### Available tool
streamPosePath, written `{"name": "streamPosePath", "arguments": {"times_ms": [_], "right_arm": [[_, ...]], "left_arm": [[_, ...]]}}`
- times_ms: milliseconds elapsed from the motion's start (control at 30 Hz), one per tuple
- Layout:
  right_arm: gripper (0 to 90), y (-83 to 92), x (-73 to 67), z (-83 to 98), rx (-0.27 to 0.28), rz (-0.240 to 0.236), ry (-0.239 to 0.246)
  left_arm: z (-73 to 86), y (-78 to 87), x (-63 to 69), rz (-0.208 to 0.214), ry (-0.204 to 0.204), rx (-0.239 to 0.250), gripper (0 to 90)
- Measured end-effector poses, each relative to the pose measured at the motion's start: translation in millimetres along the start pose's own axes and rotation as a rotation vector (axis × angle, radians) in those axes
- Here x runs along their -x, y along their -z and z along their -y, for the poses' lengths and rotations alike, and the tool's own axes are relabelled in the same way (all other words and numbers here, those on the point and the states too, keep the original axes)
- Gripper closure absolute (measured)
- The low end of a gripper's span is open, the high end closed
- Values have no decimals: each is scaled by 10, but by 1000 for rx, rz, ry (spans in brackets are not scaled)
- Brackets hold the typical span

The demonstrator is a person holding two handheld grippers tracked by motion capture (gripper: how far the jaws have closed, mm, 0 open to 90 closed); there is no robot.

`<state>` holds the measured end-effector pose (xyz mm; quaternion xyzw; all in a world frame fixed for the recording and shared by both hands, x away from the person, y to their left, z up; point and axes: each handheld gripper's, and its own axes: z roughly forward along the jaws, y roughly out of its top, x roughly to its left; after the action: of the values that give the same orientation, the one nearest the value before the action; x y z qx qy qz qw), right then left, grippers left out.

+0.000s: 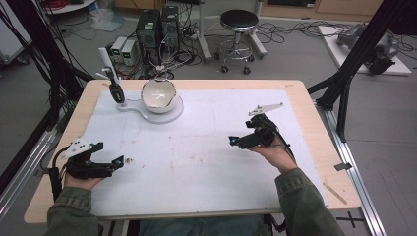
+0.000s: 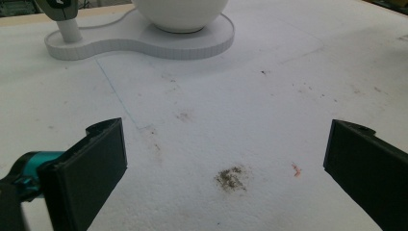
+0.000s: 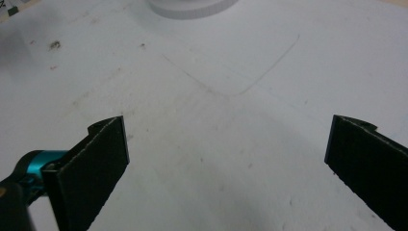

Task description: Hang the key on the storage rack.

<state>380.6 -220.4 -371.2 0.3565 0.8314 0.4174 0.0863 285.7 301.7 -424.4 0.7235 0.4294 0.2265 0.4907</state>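
Observation:
A white bowl [image 1: 158,94] stands on a flat white base [image 1: 171,113] at the back left of the white sheet [image 1: 206,162]. A black-handled tool [image 1: 115,89] stands upright in a holder on the same base. In the left gripper view the bowl [image 2: 180,12] and base [image 2: 139,41] lie ahead. My left gripper [image 1: 118,160] rests low at the front left, open, nothing between its jaws. My right gripper [image 1: 235,141] hovers at mid right, open and empty, pointing left.
A small brown stain [image 2: 231,177] marks the sheet just ahead of the left gripper. The wooden table's edge [image 1: 324,157] frames the sheet. Black frame posts [image 1: 361,54] stand at both sides. A stool [image 1: 238,29] and computers [image 1: 157,29] sit on the floor behind.

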Motion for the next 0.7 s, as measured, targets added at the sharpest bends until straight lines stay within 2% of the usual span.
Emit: {"name": "streamPosePath", "arguments": {"times_ms": [200,300,433,600,700], "right_arm": [[5,159,60,318,14,38,-26],[5,234,55,471,17,69,-24],[5,326,54,665,38,84,-40],[5,403,87,881,79,103,-72],[5,446,103,989,137,119,-82]], "left_arm": [[-1,-9,11,-4,-2,-3,17],[0,-7,10,-3,-2,-4,18],[1,-10,12,-2,-3,-7,17],[2,-11,13,-4,-3,-11,17],[3,-12,14,-4,-2,-12,17]]}}
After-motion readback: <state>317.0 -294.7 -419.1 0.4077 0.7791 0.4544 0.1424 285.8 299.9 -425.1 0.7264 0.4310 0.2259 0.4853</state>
